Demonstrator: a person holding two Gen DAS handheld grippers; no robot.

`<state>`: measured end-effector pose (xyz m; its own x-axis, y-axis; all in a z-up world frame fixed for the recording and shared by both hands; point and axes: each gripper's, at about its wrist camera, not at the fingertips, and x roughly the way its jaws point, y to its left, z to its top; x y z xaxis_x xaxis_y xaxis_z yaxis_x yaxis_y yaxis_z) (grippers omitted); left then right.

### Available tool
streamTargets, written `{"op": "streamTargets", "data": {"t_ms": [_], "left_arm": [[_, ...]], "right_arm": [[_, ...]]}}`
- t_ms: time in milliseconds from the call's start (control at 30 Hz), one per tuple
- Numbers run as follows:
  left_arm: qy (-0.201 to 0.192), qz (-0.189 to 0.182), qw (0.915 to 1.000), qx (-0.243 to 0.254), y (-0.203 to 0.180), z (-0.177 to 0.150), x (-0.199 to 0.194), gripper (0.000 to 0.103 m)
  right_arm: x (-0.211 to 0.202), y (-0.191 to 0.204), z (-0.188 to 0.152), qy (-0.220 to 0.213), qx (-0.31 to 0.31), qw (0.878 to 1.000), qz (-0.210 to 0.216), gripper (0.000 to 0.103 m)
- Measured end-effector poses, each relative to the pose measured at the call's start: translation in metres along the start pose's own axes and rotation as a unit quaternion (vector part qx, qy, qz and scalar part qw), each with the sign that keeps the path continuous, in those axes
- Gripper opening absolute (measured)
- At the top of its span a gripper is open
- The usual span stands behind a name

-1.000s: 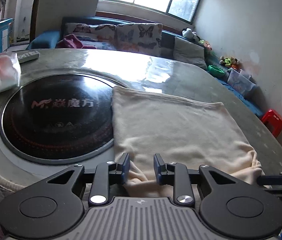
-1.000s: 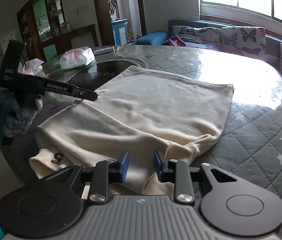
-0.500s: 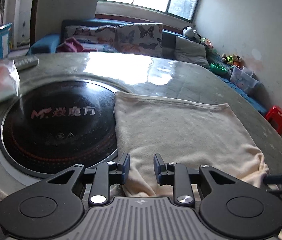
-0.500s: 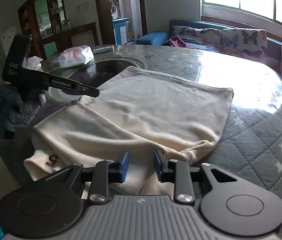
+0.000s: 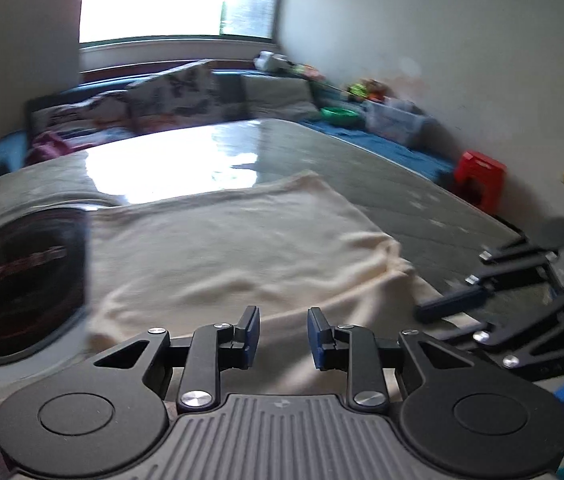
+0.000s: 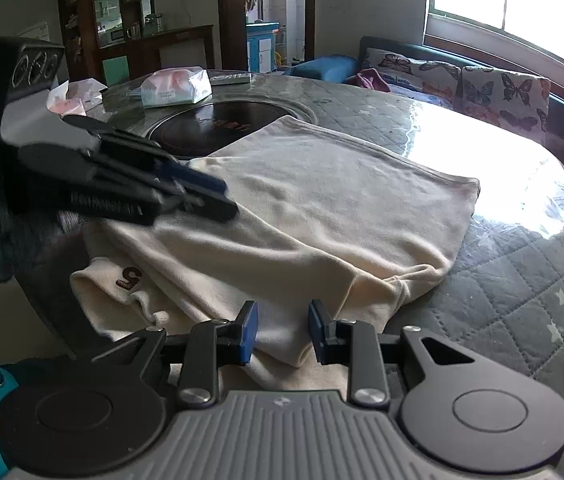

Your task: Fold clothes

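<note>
Right wrist view puts my right gripper [image 6: 282, 334] with its blue-padded fingers [image 6: 248, 332] apart and nothing between them, poised over the near edge of the cream-coloured soft cotton garment [image 6: 321, 208]. That edge is a loose doubled flap with a rumpled corner just beyond my pads. To the far side of the flap, the garment lies mostly flat across the grey quilted round table [image 6: 521, 280], one edge overlapping the black glass induction hob [image 6: 222, 122] set in the tabletop. A part printed with a dark red "5" [image 6: 132, 278] sticks out from under the upper layer, on the side away from the window.

My left gripper [image 6: 218, 198] hangs over the garment's hob-side edge; in its own blurred view the left gripper [image 5: 283, 334] is likewise parted and empty, the cloth spread beyond it.

I judge this a regrasp between folds: one layer already lies over another, yet the bundle is still wide and untidy. Next I need each gripper to close on a matching corner of the near edge, catching both layers, then carry them evenly toward the hob side.

A pink-and-white tissue pack [image 6: 174, 88] sits past the hob.
</note>
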<state>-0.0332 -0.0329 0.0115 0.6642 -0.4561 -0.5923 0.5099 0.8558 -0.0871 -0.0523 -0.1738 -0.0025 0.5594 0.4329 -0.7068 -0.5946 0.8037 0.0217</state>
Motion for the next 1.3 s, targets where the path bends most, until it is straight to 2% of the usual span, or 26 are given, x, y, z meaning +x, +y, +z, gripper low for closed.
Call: {"op": "streamTargets", "data": {"t_ms": [67,133,300,400,567,667,867,967,1100,1300], "left_arm": [[0.004,0.003,0.9998,0.021,-0.007,-0.002,0.007,0.029],[0.002,0.03,0.9987,0.041,-0.01,-0.003,0.015,0.029],[-0.004,0.045,0.9988,0.018,-0.003,-0.001,0.016,0.031],[-0.008,0.047,0.9988,0.013,0.0,-0.001,0.005,0.031],[-0.005,0.051,0.9985,0.021,0.005,-0.007,-0.023,0.03],[0.0,0.052,0.9982,0.03,0.005,-0.014,-0.04,0.03],[0.014,0.065,0.9951,0.074,-0.003,-0.034,-0.078,0.034],[0.022,0.066,0.9929,0.097,-0.008,-0.045,-0.09,0.043],[0.032,0.059,0.9871,0.146,-0.021,-0.06,-0.09,0.044],[0.018,0.048,0.9752,0.215,-0.04,-0.077,-0.078,0.044]], "right_arm": [[0.0,0.0,0.0,-0.001,0.002,1.0,0.0,0.028],[0.0,-0.001,-0.001,-0.001,0.003,1.0,0.001,0.028],[0.001,-0.001,-0.001,-0.001,0.003,1.0,0.004,0.028],[-0.001,-0.002,0.001,-0.003,0.003,1.0,0.006,0.028],[-0.004,-0.004,0.011,-0.03,0.004,1.0,0.005,0.028],[0.001,-0.001,0.012,-0.026,-0.012,1.0,0.003,0.028],[0.01,0.007,0.013,-0.012,-0.05,0.999,-0.001,0.028],[0.013,0.011,0.011,-0.006,-0.068,0.998,-0.003,0.028],[0.004,0.016,0.003,0.002,-0.082,0.997,-0.002,0.029],[-0.008,0.012,-0.001,0.009,-0.075,0.997,-0.002,0.03]]}}
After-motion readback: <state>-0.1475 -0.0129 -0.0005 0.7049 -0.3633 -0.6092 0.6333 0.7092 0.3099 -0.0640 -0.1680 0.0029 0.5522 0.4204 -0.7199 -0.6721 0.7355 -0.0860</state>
